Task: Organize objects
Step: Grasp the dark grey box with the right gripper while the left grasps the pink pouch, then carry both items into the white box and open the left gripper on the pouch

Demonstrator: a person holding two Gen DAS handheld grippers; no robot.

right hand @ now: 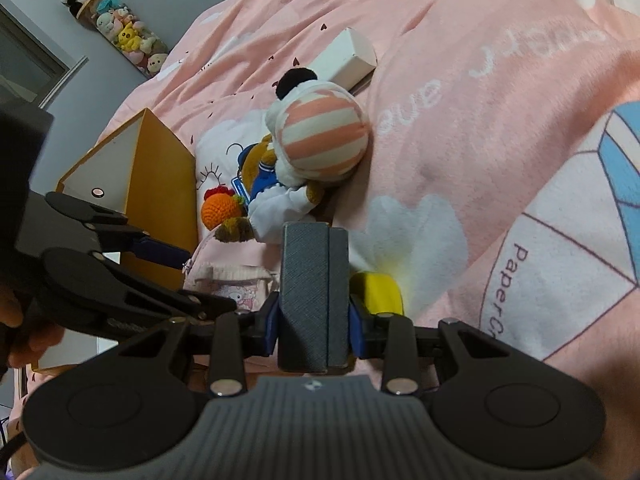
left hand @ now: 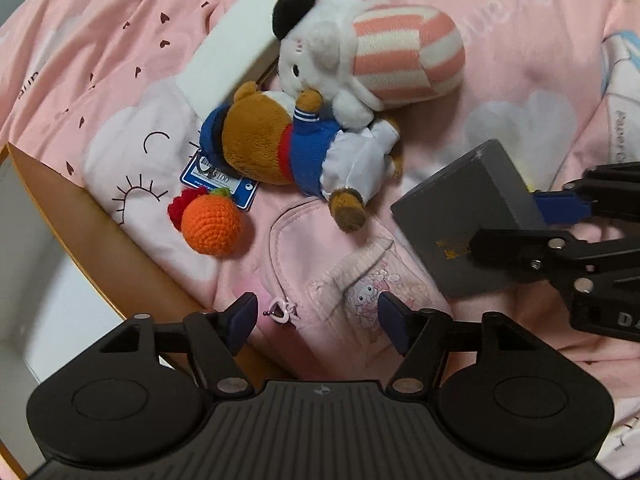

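Observation:
My right gripper (right hand: 314,330) is shut on a grey box (right hand: 314,296), held just above the pink bedspread; the box also shows in the left wrist view (left hand: 460,224) with the right gripper (left hand: 532,220) clamped on it. My left gripper (left hand: 318,320) is open and empty, its fingers on either side of a pink pouch (left hand: 332,276). Beyond it lie an orange crochet fruit (left hand: 212,226), a brown bear plush in blue (left hand: 280,148), a white plush with a striped body (left hand: 360,56) and a long white box (left hand: 256,36).
An open orange-walled box (left hand: 100,232) stands at the left edge of the bed, also seen in the right wrist view (right hand: 160,184). A yellow object (right hand: 378,292) lies behind the grey box. A tube of small plush toys (right hand: 116,28) stands by the wall.

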